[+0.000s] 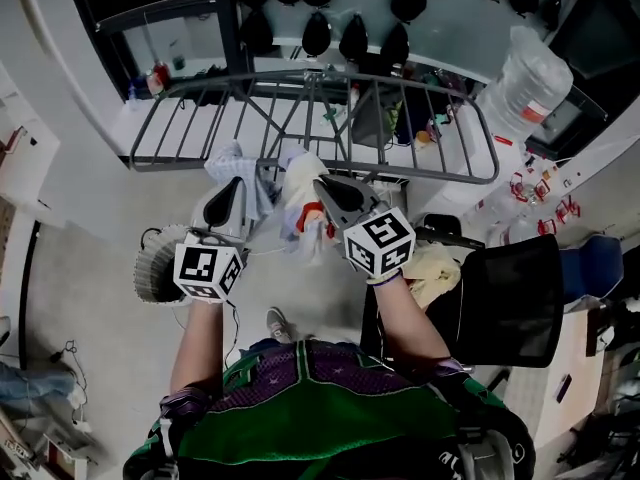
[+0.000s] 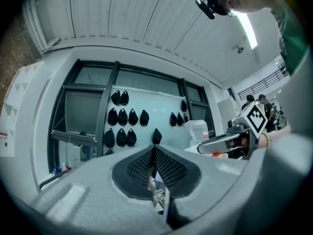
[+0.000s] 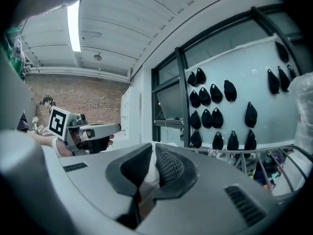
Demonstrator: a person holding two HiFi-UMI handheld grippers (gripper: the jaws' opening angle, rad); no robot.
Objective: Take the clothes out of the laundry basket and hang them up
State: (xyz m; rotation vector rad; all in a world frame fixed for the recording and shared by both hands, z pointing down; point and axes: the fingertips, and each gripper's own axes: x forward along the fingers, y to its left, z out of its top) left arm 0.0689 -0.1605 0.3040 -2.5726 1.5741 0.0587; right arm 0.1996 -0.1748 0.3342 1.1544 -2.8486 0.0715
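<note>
I hold one light garment (image 1: 300, 206), white and pale blue with a red print, up between both grippers in front of the grey drying rack (image 1: 300, 118). My left gripper (image 1: 237, 183) is shut on its pale blue left part; in the left gripper view only a thin strip of cloth (image 2: 157, 180) shows between the jaws of the left gripper (image 2: 154, 148). My right gripper (image 1: 318, 183) is shut on the white part, and white cloth (image 3: 149, 173) fills the gap of the right gripper (image 3: 153, 148). The laundry basket (image 1: 157, 265) stands on the floor at the lower left.
Behind the rack is a windowed wall hung with several black pouches (image 1: 316, 34). A large water bottle (image 1: 527, 80) stands to the right of the rack. A black chair (image 1: 505, 303) with a yellow cloth (image 1: 436, 268) beside it stands close on my right.
</note>
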